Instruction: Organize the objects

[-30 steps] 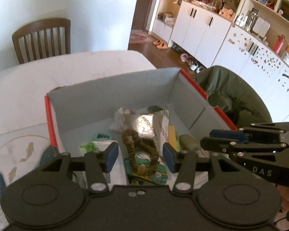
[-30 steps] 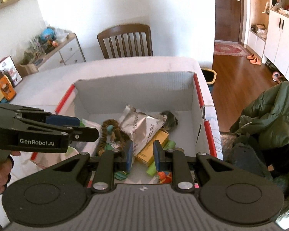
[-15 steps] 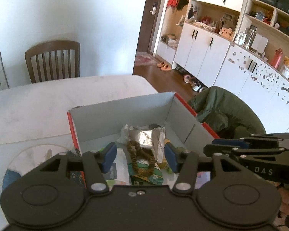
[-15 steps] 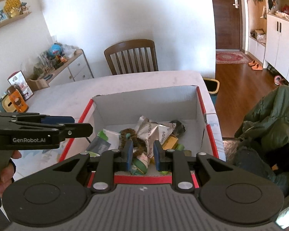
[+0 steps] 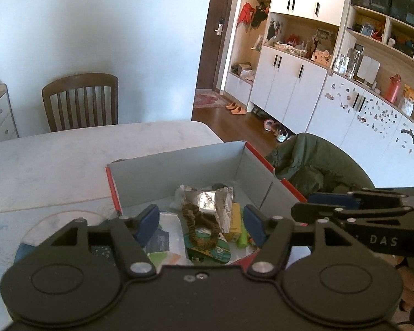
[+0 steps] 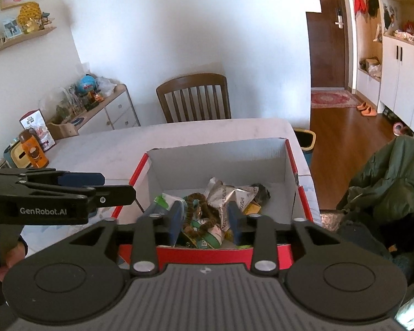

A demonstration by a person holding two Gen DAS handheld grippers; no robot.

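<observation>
The red-edged cardboard box point(image 6: 289, 162) sits on the white table point(image 5: 69, 154), low and centre in both wrist views, and it's full of odds and ends. A crumpled silver foil packet point(image 6: 229, 195) lies near the middle, a brown braided cord point(image 5: 198, 220) loops across a green printed pouch point(image 5: 215, 251), and a yellow carton point(image 5: 233, 220) is tucked just beside the foil on its right. White-and-green packets point(image 6: 165, 201) fill the left side of the box.

The left gripper point(image 5: 200, 223) hovers above the near edge of the box, blue pads spread wide, nothing between them. The right gripper point(image 6: 205, 219) hangs over the box's near red wall, its jaws parted as well, a narrower gap, holding nothing; the cord and pouch show through the gap, lying below it in the box.

Each tool pokes into the other's view: the left one at the left edge of the right camera, a hand point(image 6: 11, 256) wrapped round its handle, the right one at the right edge of the left camera.

Up the frame, a wooden chair point(image 6: 194, 96) stands at the table's far side, and a dark green jacket point(image 5: 317, 165) is heaped on the right.
</observation>
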